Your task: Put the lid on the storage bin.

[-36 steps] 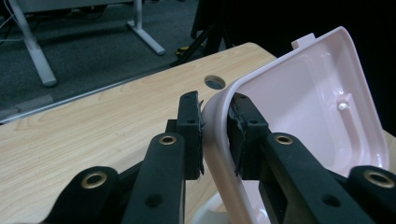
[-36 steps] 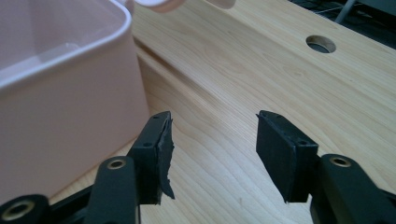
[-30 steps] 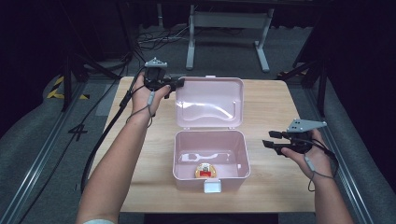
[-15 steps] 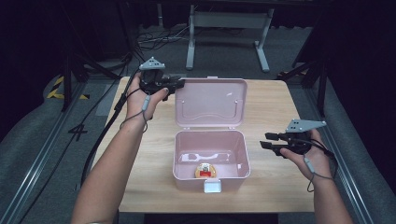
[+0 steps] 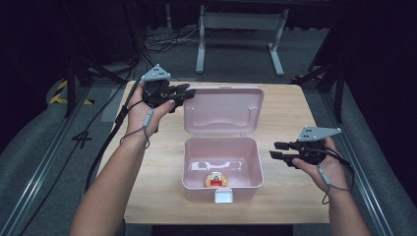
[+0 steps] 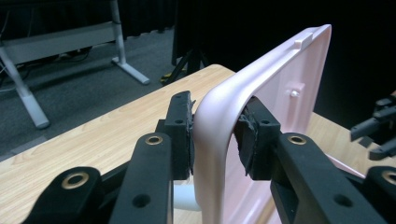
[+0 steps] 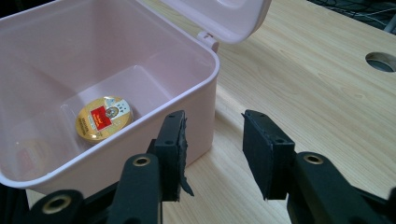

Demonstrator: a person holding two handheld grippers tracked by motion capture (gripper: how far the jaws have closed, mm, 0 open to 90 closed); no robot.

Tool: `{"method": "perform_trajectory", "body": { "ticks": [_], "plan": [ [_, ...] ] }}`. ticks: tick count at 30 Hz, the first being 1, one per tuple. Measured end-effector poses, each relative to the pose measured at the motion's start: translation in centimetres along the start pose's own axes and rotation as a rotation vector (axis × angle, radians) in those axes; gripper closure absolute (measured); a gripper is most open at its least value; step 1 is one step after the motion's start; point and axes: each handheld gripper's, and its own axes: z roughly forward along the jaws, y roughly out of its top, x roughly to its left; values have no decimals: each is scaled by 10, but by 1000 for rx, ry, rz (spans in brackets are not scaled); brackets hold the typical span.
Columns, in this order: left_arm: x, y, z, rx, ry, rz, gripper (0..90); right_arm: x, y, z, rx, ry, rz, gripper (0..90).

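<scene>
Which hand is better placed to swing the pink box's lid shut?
Left. The left tongs straddle the lid at its corner, the gap having just widened, so they could push it over. The right tongs hang open beside the box, holding nothing.

— How's the light on my feeds?

— From the high view I see the table [image 5: 147, 196] lit evenly from above, while the floor beyond its far edge sinks into near black.

— Glare?

— I get a soft sheen on the pink box [image 5: 194, 164] floor, and short, soft shadows.

— Focus?

— My right gripper view is crisp. My left gripper view blurs slightly on the black jaws at the bottom edge; the lid [image 6: 212, 140] rim is sharp.
</scene>
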Motion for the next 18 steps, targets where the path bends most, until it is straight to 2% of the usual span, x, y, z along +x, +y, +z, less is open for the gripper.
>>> {"method": "perform_trajectory", "body": {
  "ticks": [3, 6, 12, 18],
  "plan": [
    [-5, -1, -5, -4, -9, 17, 674, 4, 3, -1, 5, 1, -13, 645],
    [-11, -3, -10, -8, -21, 36, 661, 7, 5, -1, 1, 20, -23, 688],
    [-21, -11, -21, -26, -41, 65, 643, 14, 9, -5, -24, 72, -18, 831],
    [-29, -14, -28, -17, -55, 108, 625, 15, 9, -5, -26, 83, -28, 900]
  ]
}}
